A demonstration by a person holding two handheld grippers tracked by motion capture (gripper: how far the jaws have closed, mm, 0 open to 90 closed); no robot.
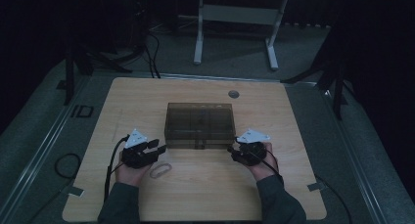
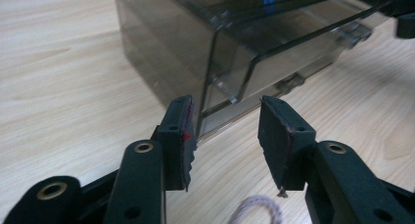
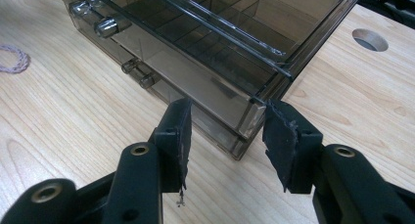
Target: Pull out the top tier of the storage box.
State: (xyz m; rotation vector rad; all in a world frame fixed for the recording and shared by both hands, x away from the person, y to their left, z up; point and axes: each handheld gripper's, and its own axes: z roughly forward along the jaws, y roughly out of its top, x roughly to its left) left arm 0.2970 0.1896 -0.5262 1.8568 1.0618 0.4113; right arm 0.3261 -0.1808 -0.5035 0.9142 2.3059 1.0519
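A smoky see-through drawer box (image 1: pixel 199 123) stands in the middle of the wooden table (image 1: pixel 142 101). My left gripper (image 1: pixel 159 146) is at its front left corner. In the left gripper view the left gripper (image 2: pixel 225 131) is open, with the box's corner (image 2: pixel 215 72) just beyond the pads and nothing pressed between them. My right gripper (image 1: pixel 234 148) is at the front right corner. The right gripper (image 3: pixel 227 136) is open too, its jaws straddling the box's lower corner (image 3: pixel 247 126). Two drawer fronts carry clear knobs (image 3: pixel 105 26).
A pale braided loop (image 1: pixel 160 170) lies on the table just right of my left hand, and the loop (image 2: pixel 257 209) shows under the left jaws. A round cable hole (image 1: pixel 234 93) sits behind the box. Table legs and dark stands are on the floor beyond.
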